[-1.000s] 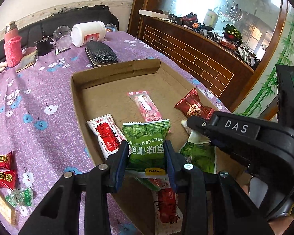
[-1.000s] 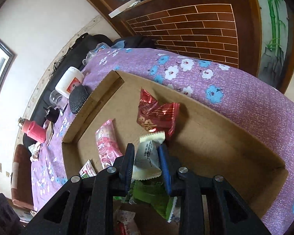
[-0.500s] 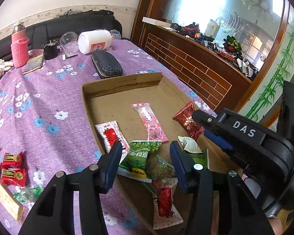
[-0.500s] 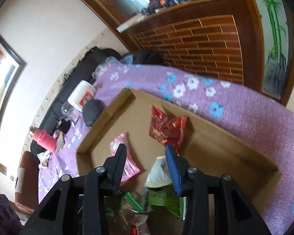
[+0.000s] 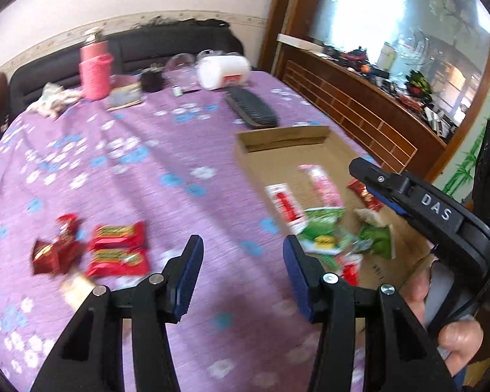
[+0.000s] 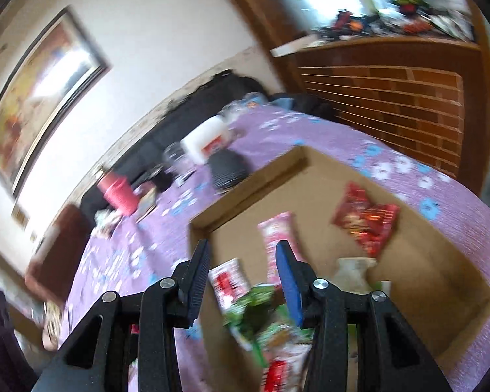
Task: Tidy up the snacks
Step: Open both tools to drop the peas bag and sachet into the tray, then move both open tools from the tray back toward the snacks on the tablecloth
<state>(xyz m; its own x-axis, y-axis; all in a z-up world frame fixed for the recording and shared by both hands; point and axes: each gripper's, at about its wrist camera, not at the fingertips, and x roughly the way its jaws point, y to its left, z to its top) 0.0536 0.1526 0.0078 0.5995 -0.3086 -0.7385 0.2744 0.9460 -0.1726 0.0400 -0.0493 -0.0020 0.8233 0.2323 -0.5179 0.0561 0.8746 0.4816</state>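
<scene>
On the purple cloth, at ten o'clock of the empty, spread left gripper [image 5: 241, 272], lie two red-orange packets [image 5: 117, 250] — approach low, straddle one. Right gripper [image 6: 245, 281], likewise released, hangs over the cardboard tray [image 6: 418, 294].

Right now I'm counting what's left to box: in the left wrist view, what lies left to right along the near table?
Dark red packets → two red bars → left gripper → green pack in the box → right gripper.

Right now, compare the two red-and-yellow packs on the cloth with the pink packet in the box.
The red-and-yellow packs lie outside, on the purple tablecloth; the pink packet lies inside the cardboard box. The packs lie crosswise, stacked as a pair; the packet lies lengthwise, alone. All lie flat, ungripped.
</scene>
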